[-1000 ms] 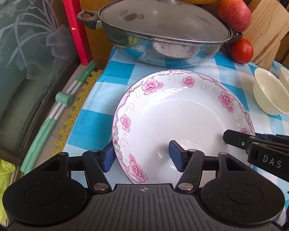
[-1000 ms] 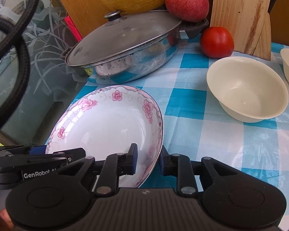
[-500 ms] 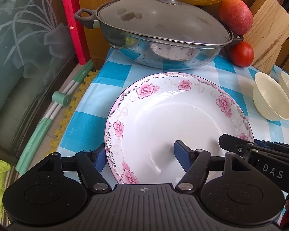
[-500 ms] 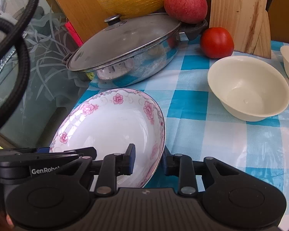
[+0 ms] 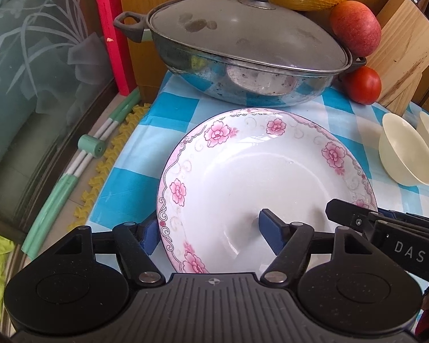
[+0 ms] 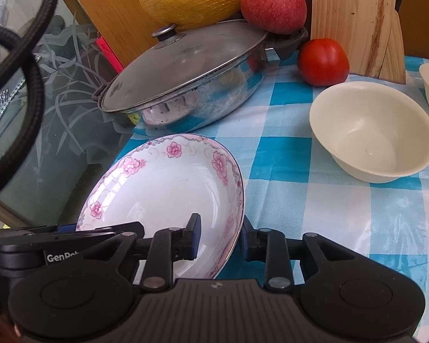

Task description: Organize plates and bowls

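A: Left wrist view?
B: Left gripper [image 5: 211,233] has spread wider than a second ago, pads straddling the floral plate [image 5: 266,183] rim, loose. Pot [image 5: 243,57] stands beyond.

A: Right wrist view?
B: Right gripper [image 6: 218,237] unchanged (narrow gap astride the plate [image 6: 168,188] edge). Cream bowl [image 6: 371,131] sits ahead, right.

Floral plate [image 5: 271,177], left claw [image 5: 211,234] straddling rim

Left tool [image 5: 208,233] and right tool [image 6: 218,235] both level, fingers spread, each straddling one rim.
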Demonstrator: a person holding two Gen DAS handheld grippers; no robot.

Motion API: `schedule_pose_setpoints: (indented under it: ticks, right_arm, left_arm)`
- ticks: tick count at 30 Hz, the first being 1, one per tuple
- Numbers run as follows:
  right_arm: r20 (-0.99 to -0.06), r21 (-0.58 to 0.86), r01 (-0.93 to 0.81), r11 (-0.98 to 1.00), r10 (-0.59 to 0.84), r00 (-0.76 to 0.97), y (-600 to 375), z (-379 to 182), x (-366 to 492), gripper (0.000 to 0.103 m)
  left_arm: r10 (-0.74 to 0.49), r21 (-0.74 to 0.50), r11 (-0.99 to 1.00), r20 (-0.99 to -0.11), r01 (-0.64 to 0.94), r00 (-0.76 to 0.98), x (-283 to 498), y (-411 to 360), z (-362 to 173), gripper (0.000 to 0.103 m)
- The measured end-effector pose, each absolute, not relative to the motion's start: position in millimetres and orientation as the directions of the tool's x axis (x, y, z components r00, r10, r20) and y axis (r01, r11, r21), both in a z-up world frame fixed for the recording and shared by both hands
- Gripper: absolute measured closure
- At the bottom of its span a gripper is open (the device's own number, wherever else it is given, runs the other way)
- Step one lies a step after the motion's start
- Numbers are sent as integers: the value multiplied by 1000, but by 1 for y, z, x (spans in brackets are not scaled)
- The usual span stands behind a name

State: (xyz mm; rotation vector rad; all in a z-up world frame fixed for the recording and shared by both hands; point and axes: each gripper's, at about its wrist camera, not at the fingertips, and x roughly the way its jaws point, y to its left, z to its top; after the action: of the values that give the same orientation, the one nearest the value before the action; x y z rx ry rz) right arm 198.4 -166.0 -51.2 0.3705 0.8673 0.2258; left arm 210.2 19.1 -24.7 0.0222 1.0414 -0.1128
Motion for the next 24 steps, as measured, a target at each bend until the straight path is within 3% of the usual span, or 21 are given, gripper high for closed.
schedule_pose_setpoints:
  ticks: [3, 5, 7, 9, 12, 24]
  right_arm:
    - [-694, 413, -53, 909, 352, 628, -169, -52, 199, 75]
    - [-691, 412, -59, 909, 353, 631, -168, -53, 199, 74]
    - [-685, 412, -67, 909, 358, 634, -166, -53, 198, 72]
    - [-691, 392, -73, 917, 346, 634, -164, -52, 198, 77]
    - [-697, 394, -48, 918, 332, 635, -166, -52, 197, 84]
    - [-680, 373, -58, 926, 315, 662, -171, -40, 186, 85]
  left_arm:
    - [-68, -38, 997, -870, 71, 488, 214, 25, -28, 11]
    - [-60, -33, 998, -868, 62, 493, 215, 27, -29, 10]
    - [-62, -33, 997, -865, 68, 497, 214, 24, -29, 11]
    - [-91, -46, 994, -860, 101, 501, 212, 19, -27, 22]
    - [-87, -45, 994, -860, 95, 504, 212, 16, -26, 23]
    - [-70, 0, 992, -832, 126, 550, 203, 4, -17, 25]
